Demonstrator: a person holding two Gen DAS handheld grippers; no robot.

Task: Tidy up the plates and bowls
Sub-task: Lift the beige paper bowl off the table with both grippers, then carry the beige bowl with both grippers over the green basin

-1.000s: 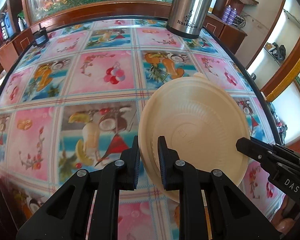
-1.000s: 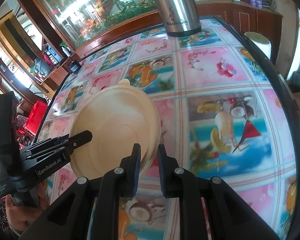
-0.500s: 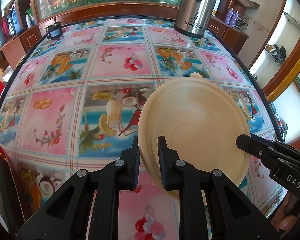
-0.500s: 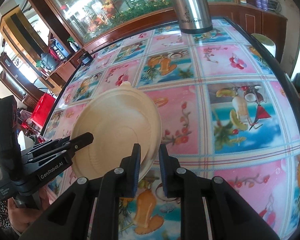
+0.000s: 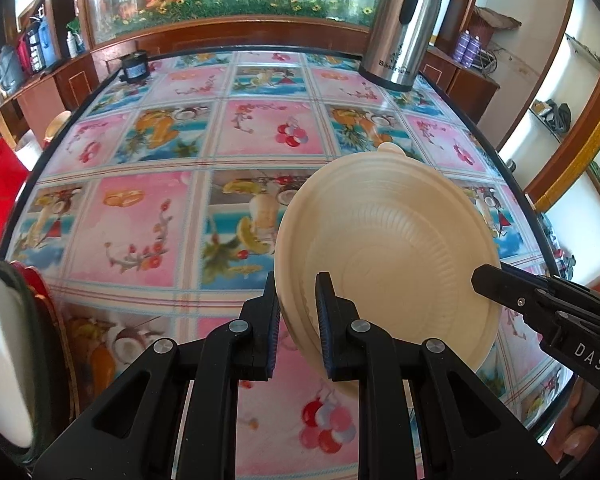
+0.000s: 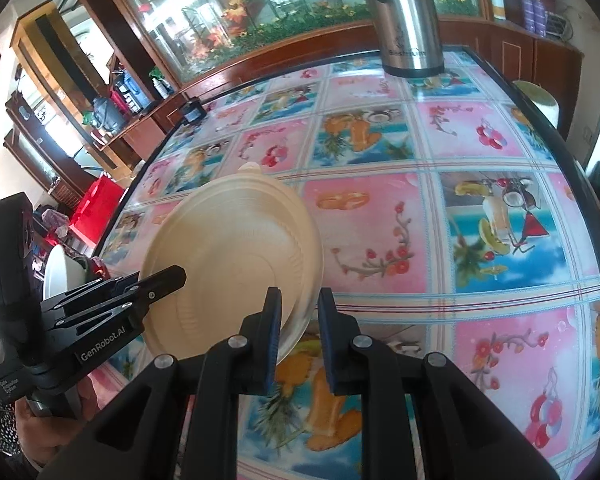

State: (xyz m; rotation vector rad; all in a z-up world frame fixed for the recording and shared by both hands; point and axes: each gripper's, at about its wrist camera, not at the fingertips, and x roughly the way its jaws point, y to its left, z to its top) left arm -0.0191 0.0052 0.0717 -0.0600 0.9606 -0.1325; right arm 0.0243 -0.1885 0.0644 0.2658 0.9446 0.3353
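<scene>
Plates and bowls were mid-sort: one cream plate (image 5: 388, 248) was off the counter (image 5: 148, 216), held tilted in the air between both grippers. The left gripper (image 5: 297, 296) was clenched on the plate's left rim, and the right gripper (image 6: 296, 312) was clamped on its opposite rim, so the plate hung between them above the near right part of the counter. Judging by that, the task was only partly done: this plate had not yet been set on any pile. A likely destination sat at the near left edge of the left wrist view, where a stack of dishes (image 5: 28, 360) showed a white face, a dark green rim and a red-and-gold rim behind it, too close and blurred to count. The right wrist view caught a white bowl (image 6: 62, 276) in the same area, past the other gripper.

The plate looked like thin moulded pulp or plastic, matte, with fine radial ribs around a flat centre, stepped rings near the rim and a small tab at its far edge. It probably flexed easily under a two-sided grip. The counter wore a glossy printed cloth of pink and blue fruit squares. A steel flask (image 5: 400, 28), tall and mirror-bright, stood at the far right corner, well apart.
</scene>
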